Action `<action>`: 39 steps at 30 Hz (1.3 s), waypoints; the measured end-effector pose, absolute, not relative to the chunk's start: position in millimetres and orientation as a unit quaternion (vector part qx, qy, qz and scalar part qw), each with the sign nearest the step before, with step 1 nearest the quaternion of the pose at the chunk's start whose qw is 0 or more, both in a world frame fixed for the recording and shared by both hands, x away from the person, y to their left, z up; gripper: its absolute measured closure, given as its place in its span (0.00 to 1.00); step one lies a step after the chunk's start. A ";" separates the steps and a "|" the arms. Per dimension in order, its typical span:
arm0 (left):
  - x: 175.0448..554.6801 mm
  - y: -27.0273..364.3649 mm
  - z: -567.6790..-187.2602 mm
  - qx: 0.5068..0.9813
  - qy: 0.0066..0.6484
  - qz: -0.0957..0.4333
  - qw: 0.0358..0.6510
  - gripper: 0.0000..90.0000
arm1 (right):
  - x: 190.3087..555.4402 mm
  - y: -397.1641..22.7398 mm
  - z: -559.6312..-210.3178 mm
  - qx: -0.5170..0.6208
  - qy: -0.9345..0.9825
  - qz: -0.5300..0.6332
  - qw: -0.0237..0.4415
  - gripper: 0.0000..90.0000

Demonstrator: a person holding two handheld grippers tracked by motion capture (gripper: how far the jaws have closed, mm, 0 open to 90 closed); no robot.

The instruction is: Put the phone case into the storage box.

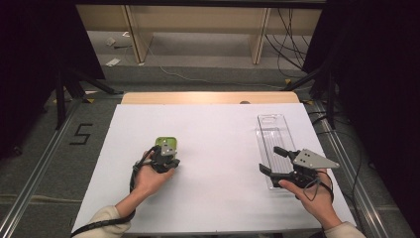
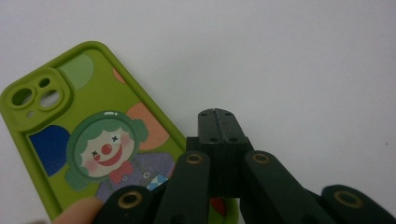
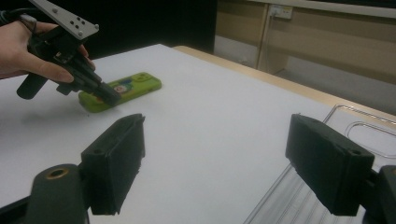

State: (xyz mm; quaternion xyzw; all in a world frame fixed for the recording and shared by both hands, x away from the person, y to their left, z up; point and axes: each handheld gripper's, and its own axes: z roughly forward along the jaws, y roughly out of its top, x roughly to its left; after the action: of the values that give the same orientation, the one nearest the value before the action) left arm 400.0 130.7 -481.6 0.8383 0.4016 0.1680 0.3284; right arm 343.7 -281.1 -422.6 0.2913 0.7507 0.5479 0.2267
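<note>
Lower end of green phone case (image 2: 88,140) cut off at frame bottom in left gripper view, partly hidden behind left gripper (image 2: 217,116); a fingertip blurred at that edge. In high view, case (image 1: 167,142) mostly covered by gripper and hand (image 1: 151,176); just a green corner visible.

Case: soft-looking matte rubber, rounded corners, raised camera cut-outs, glossy clown print with blue, orange and pale-green patches. Lying flat on left-centre of white desk (image 1: 218,148), well apart from tray.

Left gripper fingers pressed together, nothing between them, tip on or just above desk beside case's long edge; contact with case hard to tell.

Right gripper (image 1: 280,161) fingers (image 3: 116,158) spread wide, empty: black blocky pads with ribbed faces. Hovering at near end of clear plastic tray (image 1: 272,136), long, narrow, ridged floor, rounded rim; tray's near end hidden under gripper and hand.

Beyond desk: wooden edge strip, loose cables on floor, black stand legs, tape mark "5" (image 1: 81,134) at left.
</note>
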 end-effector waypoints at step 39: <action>398.7 158.9 -482.2 0.844 0.427 0.153 0.285 0.99 | 343.7 -282.6 -422.8 0.293 0.751 0.547 0.225 0.23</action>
State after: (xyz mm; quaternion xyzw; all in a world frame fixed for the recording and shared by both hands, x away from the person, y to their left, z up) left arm 398.7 158.9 -482.2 0.8444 0.4274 0.1530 0.2845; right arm 343.7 -282.6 -422.8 0.2930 0.7509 0.5474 0.2250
